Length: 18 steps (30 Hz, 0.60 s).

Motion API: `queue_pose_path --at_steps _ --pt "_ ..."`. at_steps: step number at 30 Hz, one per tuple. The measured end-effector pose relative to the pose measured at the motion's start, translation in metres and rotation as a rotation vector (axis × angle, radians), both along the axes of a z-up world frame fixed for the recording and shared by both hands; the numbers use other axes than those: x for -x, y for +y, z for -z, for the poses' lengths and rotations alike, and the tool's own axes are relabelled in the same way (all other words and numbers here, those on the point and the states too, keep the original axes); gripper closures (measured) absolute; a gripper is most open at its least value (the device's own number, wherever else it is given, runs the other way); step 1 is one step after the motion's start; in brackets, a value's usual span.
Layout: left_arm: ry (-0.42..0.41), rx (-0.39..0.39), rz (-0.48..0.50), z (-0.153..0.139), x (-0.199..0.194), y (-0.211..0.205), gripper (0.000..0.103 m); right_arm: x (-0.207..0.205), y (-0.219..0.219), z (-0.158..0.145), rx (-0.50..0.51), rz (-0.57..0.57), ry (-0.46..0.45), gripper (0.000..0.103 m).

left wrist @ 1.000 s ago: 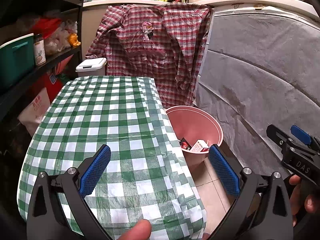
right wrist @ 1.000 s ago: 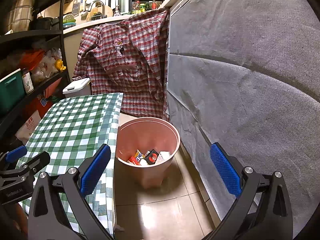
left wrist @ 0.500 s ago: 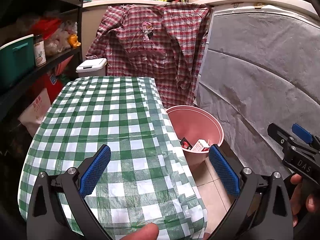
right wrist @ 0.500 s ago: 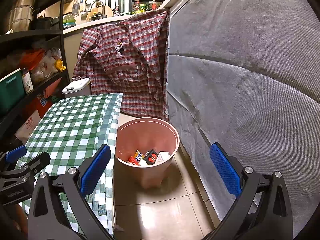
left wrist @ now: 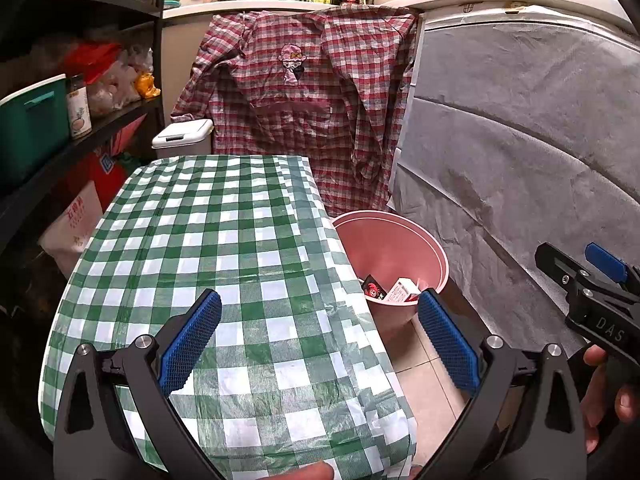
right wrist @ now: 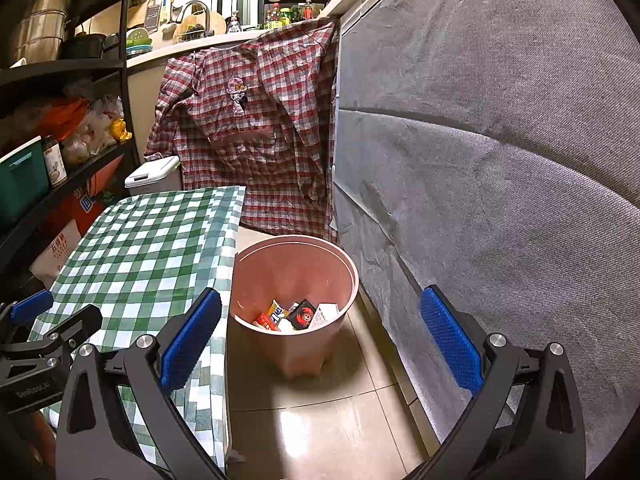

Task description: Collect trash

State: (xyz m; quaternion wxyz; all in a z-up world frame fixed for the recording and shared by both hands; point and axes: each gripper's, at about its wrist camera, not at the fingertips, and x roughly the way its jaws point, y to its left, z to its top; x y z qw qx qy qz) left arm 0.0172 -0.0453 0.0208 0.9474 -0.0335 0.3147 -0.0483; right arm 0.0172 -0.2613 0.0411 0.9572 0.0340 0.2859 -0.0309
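We see our left gripper spread wide with nothing between its blue pads, held over the green checked tablecloth. Just beside the table's right edge stands a pink bin on the floor with small wrappers in its bottom. Our right gripper shows at the right edge, a plaid shirt hanging behind

Green-and-white checked tablecloth, pink bin, red plaid shirt (blue-padded black tools).
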Motion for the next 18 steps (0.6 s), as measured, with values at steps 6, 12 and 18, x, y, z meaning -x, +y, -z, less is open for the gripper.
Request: queue_pose_path --at_steps 6,12,18 --pt "-0.001 -0.001 0.003 0.0000 0.0000 -0.0002 0.008 0.0000 0.0002 0.0000 0.001 -0.001 0.000 0.005" --pt "-0.013 -0.013 0.016 -0.0008 0.0017 0.0002 0.008 0.0000 0.0003 0.0000 0.001 -0.001 0.000 0.005" --pt "-0.008 -0.014 0.010 -0.0003 0.0008 0.0021 0.008 0.0001 0.0004 0.0000 0.002 0.000 -0.001 0.005"
